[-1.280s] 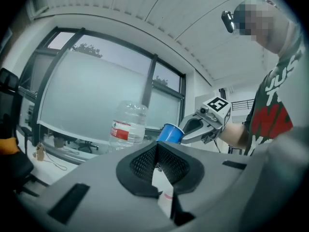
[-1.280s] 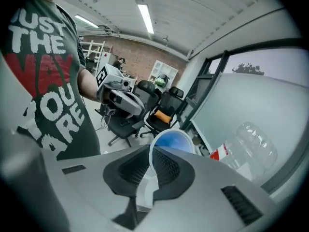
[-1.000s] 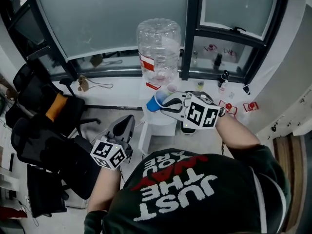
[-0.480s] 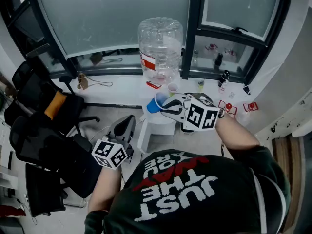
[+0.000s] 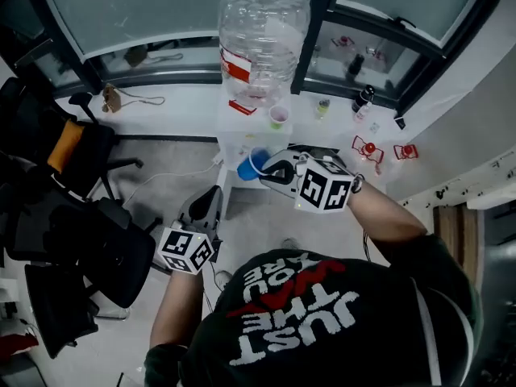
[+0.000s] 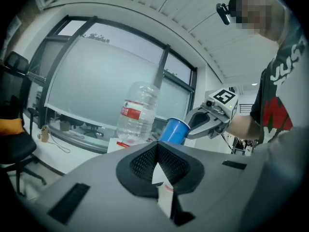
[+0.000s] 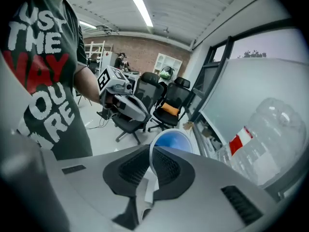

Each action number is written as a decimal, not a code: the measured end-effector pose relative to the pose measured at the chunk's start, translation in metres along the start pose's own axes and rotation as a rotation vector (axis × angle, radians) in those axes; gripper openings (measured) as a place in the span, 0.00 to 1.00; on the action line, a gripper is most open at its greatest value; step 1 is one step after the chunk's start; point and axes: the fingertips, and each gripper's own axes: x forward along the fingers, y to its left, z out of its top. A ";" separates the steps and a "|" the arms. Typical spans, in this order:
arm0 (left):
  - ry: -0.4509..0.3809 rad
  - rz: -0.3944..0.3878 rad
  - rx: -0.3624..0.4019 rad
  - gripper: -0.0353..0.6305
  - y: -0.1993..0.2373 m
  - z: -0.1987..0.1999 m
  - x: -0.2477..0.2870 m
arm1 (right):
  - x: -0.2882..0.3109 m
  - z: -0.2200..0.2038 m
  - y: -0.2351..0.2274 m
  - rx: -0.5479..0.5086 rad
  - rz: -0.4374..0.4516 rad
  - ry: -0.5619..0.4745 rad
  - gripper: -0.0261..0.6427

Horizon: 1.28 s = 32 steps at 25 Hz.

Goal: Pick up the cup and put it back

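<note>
A blue cup (image 5: 247,168) hangs on its side in the air in front of the white stand (image 5: 235,132). My right gripper (image 5: 261,167) is shut on its rim. In the right gripper view the cup's white rim and blue inside (image 7: 170,142) stick out past the right gripper (image 7: 150,162), whose pads pinch the cup wall. My left gripper (image 5: 205,210) hangs lower left over the floor, shut and holding nothing. From the left gripper view (image 6: 157,151) the blue cup (image 6: 174,130) and the right gripper (image 6: 206,121) show ahead, beside the water bottle (image 6: 140,112).
A large clear water bottle (image 5: 262,32) stands upside down on the white stand, with a small cup (image 5: 279,117) next to it. Black office chairs (image 5: 60,208) crowd the left. Small bottles (image 5: 363,99) line the window ledge at the right.
The right gripper has carried the blue cup down and away from the stand's top, toward the person. The head view has tilted further down. The left gripper has hardly moved.
</note>
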 end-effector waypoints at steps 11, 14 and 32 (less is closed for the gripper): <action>0.182 0.105 -0.144 0.06 0.077 -0.240 0.061 | 0.189 -0.195 0.014 0.085 0.023 0.128 0.11; 0.231 0.125 -0.159 0.06 0.100 -0.323 0.075 | 0.252 -0.263 0.032 0.097 0.017 0.167 0.11; 0.420 0.154 -0.159 0.06 0.189 -0.704 0.134 | 0.577 -0.610 0.146 0.021 -0.025 0.365 0.11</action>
